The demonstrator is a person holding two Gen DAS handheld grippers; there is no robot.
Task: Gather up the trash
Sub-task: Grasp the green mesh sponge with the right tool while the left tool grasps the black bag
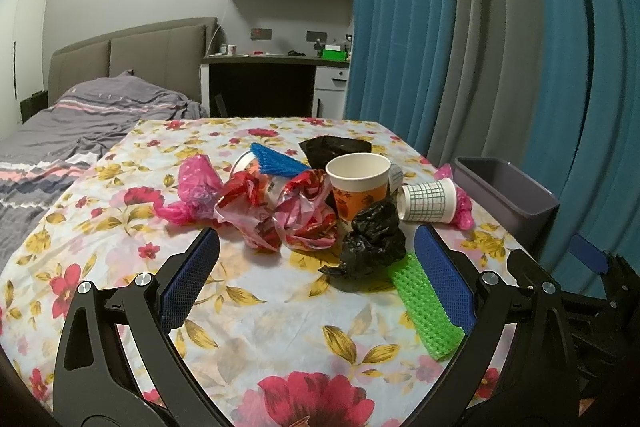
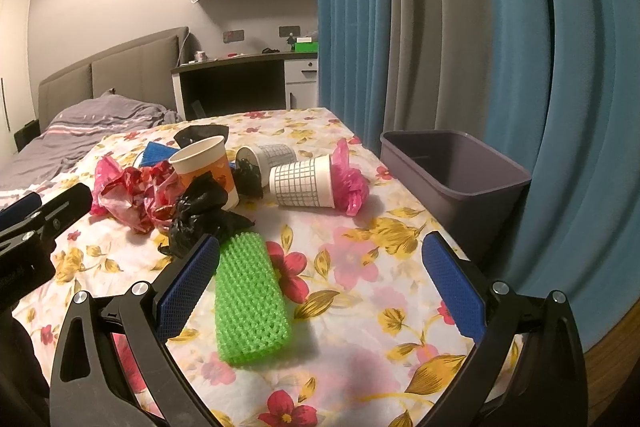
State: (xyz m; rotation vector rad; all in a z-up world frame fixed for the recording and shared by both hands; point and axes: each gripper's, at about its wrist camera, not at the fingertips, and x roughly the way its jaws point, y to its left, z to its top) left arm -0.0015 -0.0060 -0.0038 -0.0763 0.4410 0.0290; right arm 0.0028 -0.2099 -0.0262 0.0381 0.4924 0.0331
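Waiting over the flowery surface [image 1: 256, 327], both tools have their blue pads spread wide and grab nothing. The left tool [image 1: 316, 267] faces the pile of trash. The right tool [image 2: 320, 279] hangs above the green spiky mat [image 2: 250, 301], which lies flat just beside its left pad.

It looks like the picking up is only starting, since the gray bin [image 2: 460, 171] at the right edge of the surface looks empty. A good next move, I think, is for the right tool to drop down, squeeze the green spiky mat and carry it over to the gray bin.

The pile sits in the middle: a crumpled black bag [image 1: 374, 243] touching the mat's far end, an orange paper cup [image 1: 358, 183] standing up, two checked cups [image 2: 302, 183] on their sides, red and white wrappers [image 1: 280, 215], pink bags [image 1: 196, 191] and a blue mat [image 1: 276, 161].

The black bag is close, so the tool could pinch it by mistake.
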